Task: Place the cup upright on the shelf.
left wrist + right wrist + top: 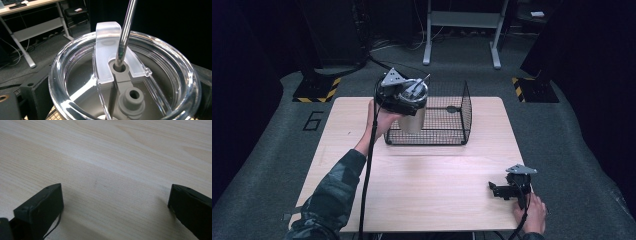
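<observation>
Nearest my body: my right gripper (504,190) rests low on the pale wooden tabletop (437,185) by its near right corner, with my right hand (532,212) behind it.
Right tool state: in the right gripper view its two black jaws stand wide apart with bare wood grain between them; it holds nothing.
Middle of the table: bare wood, well apart from both tools.
Left side, farther out: my left hand (384,120) lifts my left gripper (404,97) at the near left corner of the black wire mesh basket (452,127).
Task's thing: a pale metal tumbler with a clear round plastic lid (125,75) and a shiny steel straw (125,35) standing in the lid's grey centre hole. From above, the cup hangs off the table at the basket's left end, its lower body inside the mesh wall.
Left tool state: I judge my left jaws clamp the cup just under its rim, since the lid sits right against the camera and the cup hangs from the tool; the jaws themselves are hidden.
Step in hand: I judge the cup is either going into or coming out of the basket; I cannot tell which.
Next move calls for: an upright cup, so the straw stays clear of the mesh.
</observation>
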The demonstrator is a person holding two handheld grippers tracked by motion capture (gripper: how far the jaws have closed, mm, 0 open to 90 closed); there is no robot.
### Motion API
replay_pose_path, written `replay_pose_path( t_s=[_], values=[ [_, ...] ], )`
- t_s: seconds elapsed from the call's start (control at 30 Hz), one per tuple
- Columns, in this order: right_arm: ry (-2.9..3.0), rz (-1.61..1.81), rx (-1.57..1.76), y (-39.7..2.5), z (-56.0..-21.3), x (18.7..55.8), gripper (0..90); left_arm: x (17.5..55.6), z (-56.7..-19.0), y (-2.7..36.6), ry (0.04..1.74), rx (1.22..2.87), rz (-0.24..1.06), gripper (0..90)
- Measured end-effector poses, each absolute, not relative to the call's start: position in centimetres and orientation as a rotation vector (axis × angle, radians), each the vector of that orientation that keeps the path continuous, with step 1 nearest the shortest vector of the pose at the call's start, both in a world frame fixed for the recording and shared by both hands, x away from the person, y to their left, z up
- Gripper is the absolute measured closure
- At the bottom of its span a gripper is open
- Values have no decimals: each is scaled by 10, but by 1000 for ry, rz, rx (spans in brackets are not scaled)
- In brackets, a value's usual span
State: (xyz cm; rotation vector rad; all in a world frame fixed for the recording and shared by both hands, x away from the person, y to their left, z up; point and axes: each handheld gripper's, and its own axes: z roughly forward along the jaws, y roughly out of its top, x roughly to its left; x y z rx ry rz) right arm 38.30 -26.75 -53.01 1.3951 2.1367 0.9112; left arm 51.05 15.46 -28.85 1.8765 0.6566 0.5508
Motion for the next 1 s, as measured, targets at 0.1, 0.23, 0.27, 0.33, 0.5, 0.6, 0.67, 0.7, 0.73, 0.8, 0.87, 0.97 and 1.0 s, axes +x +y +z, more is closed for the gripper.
replay_pose_path(
  t_s=[0.1,0.23,0.27,0.33,0.5,0.6,0.67,0.7,0.73,0.8,0.87,0.97,1.0],
  values=[
    [2136,911,1395,-267,-530,383,0,516,-289,153,675,1865,559,37],
    [2136,911,1395,-268,-530,383,0,524,-291,150,703,1851,563,37],
    [2137,911,1395,-267,-530,383,0,526,-291,150,701,1854,572,37],
    [2137,911,1395,-268,-530,383,0,532,-293,148,719,1849,578,37],
    [2137,911,1395,-268,-530,383,0,542,-299,145,750,1852,586,37],
    [2134,914,1401,-267,-530,383,0,549,-303,143,773,1842,587,37],
    [2133,915,1403,-267,-530,383,0,553,-304,142,788,1837,592,37],
    [2133,915,1403,-267,-530,383,0,553,-304,142,788,1837,592,37],
    [2132,915,1403,-267,-530,383,0,557,-306,140,798,1836,593,37],
    [2138,913,1404,-267,-530,383,0,560,-307,139,813,1829,582,37],
    [2138,913,1404,-267,-530,383,0,562,-310,137,827,1814,589,37],
    [2138,913,1403,-267,-530,383,0,565,-312,136,836,1811,594,37],
    [2138,913,1403,-267,-530,383,0,567,-315,135,847,1808,596,37]
  ],
)
